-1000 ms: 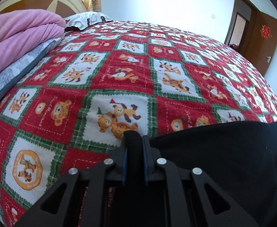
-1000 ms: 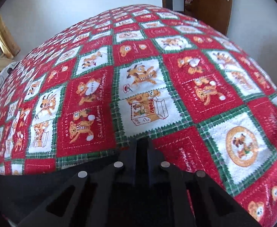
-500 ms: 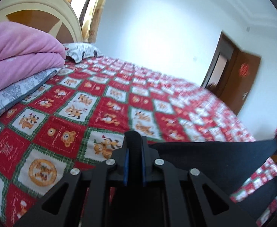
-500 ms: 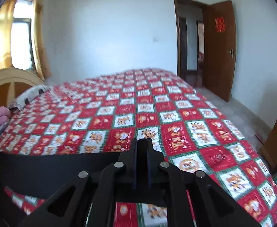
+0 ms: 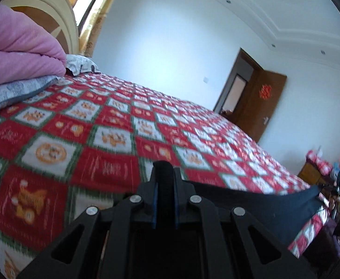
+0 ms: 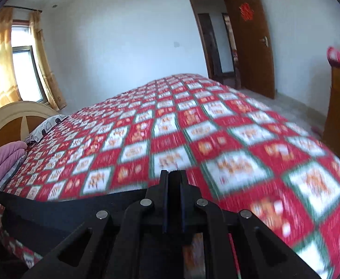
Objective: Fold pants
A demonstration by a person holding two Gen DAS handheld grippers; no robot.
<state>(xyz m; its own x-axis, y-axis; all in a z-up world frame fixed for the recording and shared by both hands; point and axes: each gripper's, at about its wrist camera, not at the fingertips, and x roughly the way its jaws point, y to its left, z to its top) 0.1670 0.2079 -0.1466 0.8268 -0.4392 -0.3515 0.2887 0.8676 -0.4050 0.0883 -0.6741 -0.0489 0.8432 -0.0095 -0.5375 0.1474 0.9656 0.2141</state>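
The black pants (image 5: 258,207) hang stretched between my two grippers, lifted above the near edge of the bed. My left gripper (image 5: 164,169) is shut on one end of the pants' top edge, which runs off to the right. My right gripper (image 6: 173,179) is shut on the other end, and the pants (image 6: 72,205) run off to the left. The cloth below the taut edge is mostly hidden behind the gripper bodies.
The bed has a red, green and white cartoon quilt (image 5: 114,125). Folded pink and grey blankets (image 5: 14,55) and a pillow (image 5: 79,64) lie by the headboard (image 6: 9,125). A brown door (image 6: 249,39) stands open. A wooden cabinet (image 6: 339,116) stands at right.
Both grippers have risen and tilted up from the quilt, lifting the pants' edge off the bed and pulling it taut. The walls, door and ceiling have come into view.
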